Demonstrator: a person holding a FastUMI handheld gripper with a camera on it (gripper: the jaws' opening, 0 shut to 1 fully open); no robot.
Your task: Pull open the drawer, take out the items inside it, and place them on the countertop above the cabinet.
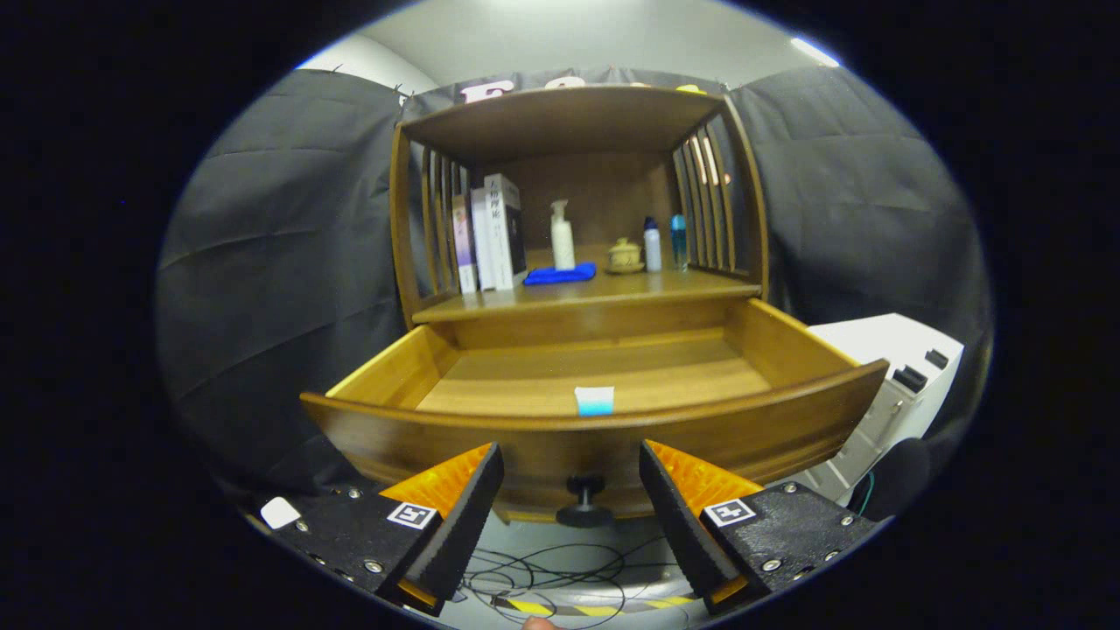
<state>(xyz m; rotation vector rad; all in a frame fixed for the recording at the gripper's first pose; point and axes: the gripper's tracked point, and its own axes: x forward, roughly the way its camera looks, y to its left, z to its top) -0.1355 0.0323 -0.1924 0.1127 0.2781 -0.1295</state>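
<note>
Hovering spread and empty before the round dark knob, the tongs face a curved wooden drawer already pulled open, its small white-and-blue packet not yet lifted to the surface above.

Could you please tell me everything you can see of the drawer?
The drawer is brown wood with a curved front and a dark round knob low at its middle. It stands pulled well out from under the countertop. Its lighter floor is bare but for one small white and blue item near the front. The open gripper has a finger either side of the knob, touching nothing.
</note>
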